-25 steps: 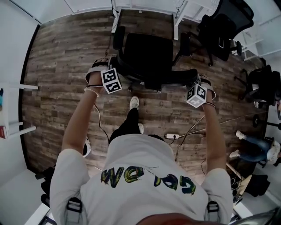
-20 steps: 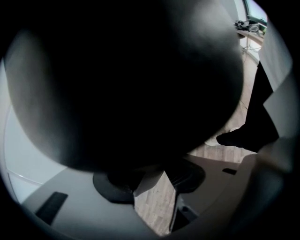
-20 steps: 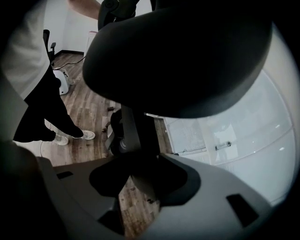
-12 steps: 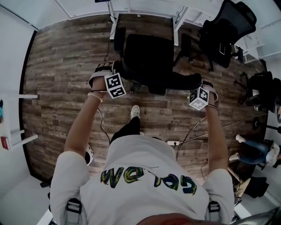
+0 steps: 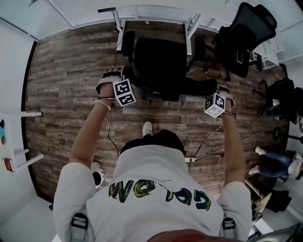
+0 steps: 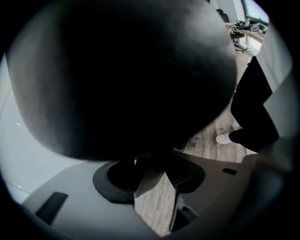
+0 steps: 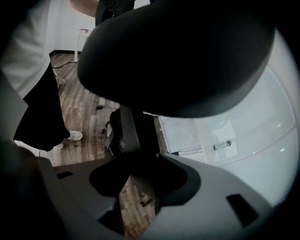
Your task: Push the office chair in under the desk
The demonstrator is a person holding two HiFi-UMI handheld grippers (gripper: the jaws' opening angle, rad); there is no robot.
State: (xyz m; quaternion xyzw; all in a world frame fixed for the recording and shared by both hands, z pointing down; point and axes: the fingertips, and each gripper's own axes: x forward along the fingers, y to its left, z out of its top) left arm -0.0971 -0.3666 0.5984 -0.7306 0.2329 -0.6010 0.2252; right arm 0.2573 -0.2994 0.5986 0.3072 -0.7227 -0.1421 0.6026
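I locate the office chair (image 5: 158, 59) at top centre of the head view, with its front edge between the two legs of the desk (image 5: 151, 9), which lies beyond it. The left gripper (image 5: 124, 81) is at the left end of the chair's back and the right gripper (image 5: 211, 94) at the right end. The person's shoe (image 5: 147, 128) stands on the floor (image 5: 66, 61) behind the chair. A second chair (image 5: 244, 28) stands right of the desk. Cables (image 5: 208, 146) lie on the floor beneath the right arm.
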